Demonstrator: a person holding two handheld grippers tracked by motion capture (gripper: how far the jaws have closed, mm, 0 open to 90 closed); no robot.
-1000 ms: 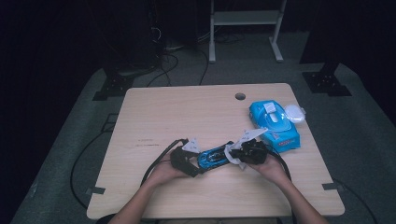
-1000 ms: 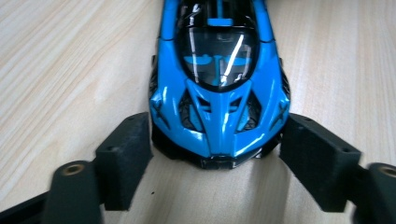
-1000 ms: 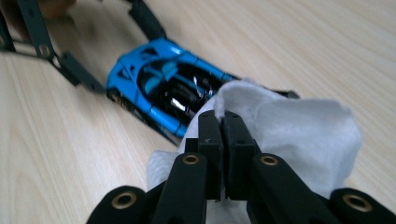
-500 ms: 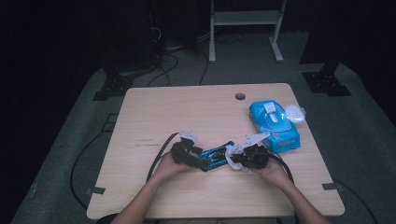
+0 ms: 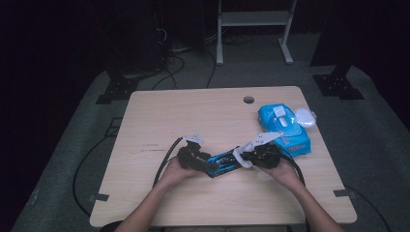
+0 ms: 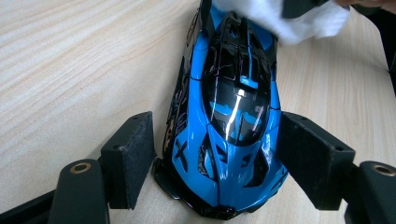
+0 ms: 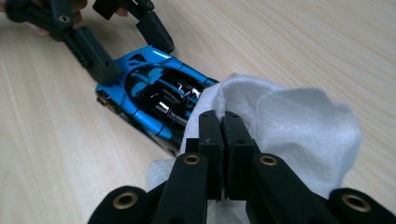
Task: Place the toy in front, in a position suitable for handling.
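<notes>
Toy car (image 5: 223,163), blue and black, lies on the near middle of the wooden table (image 5: 203,116), between the two hands. On the left, the left gripper (image 6: 219,161) stands around the car's nose; its jaws have just been closing, yet the left pad still shows a gap to the body, so the car is not clamped. If the wiping starts now, the car can slide or turn on its wheels. On the right, the right gripper (image 7: 220,140) has its jaws pressed together on a white wipe (image 7: 289,126), which rests on the car's other end. A hard push there can roll the car out between the left pads, or pull the wipe out of the pinch. Far right lies a blue wipes pack (image 5: 285,126), well apart.
</notes>
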